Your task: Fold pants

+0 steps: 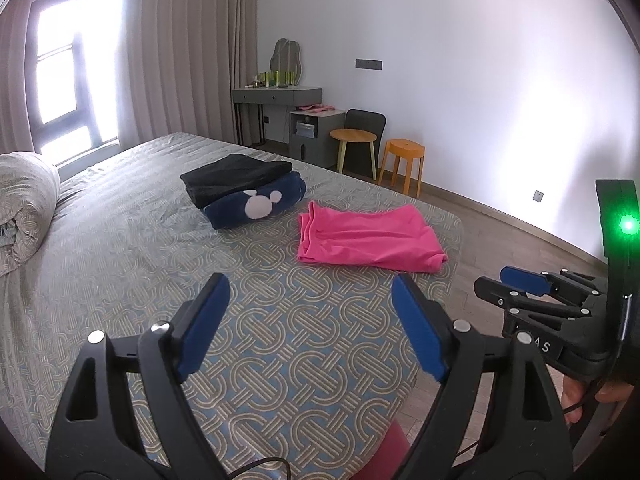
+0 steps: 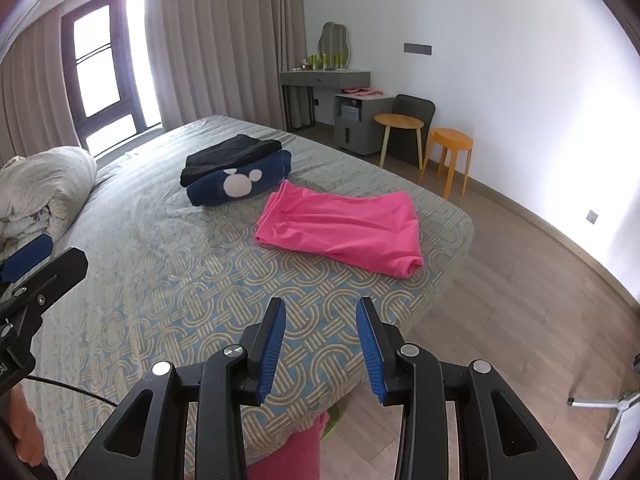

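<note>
A wide bed fills most of both views, covered by a grey-blue spread woven with interlocking cream rings. Near its corner lies the folded bright pink pair of pants — flat, rectangular, one edge close to the mattress side. Just beyond it sits a stack of two folded garments: a black one on top of a navy one with a white mouse-shaped mark. A rolled grey quilt rests at the bed's left edge.

The left gripper hangs above the bare spread with its blue pads spread wide and nothing between them. The right gripper hovers over the bed's near edge, jaws parted more narrowly — also empty.

Behind, beige curtains flank a dark-framed window. A grey dressing table, a round wooden side table and an orange stool stand against the white wall on a wood-plank floor.
</note>
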A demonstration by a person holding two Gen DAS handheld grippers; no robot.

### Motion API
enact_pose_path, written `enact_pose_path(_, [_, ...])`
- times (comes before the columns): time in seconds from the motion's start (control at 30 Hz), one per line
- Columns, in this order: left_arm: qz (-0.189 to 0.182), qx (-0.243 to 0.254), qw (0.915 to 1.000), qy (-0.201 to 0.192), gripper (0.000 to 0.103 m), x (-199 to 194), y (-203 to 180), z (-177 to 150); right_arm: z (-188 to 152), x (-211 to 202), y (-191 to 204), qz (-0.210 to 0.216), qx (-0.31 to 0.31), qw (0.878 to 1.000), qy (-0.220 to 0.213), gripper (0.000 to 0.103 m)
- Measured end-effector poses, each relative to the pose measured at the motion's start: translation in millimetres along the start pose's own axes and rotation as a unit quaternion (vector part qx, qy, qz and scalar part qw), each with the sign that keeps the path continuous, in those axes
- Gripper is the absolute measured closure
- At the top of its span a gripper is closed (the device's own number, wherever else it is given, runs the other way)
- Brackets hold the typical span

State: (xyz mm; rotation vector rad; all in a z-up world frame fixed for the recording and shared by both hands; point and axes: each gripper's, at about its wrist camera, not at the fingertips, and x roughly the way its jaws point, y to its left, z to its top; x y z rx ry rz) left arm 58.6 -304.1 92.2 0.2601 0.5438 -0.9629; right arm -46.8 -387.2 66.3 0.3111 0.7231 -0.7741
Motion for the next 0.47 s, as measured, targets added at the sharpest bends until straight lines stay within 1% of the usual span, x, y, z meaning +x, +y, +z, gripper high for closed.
enact_pose_path(0.23, [0.006,0.011,0.9999,0.003,0.020,-1,-8,-3,-1,2,-1,0.002,0.003,1.000,0.003,0.066])
enact_pose_path(0.47, [0.005,0.012,0.9999,0.009,0.020,-1,-11,-3,-4,3,-1,0.003,0.004,1.000,0.005,0.066])
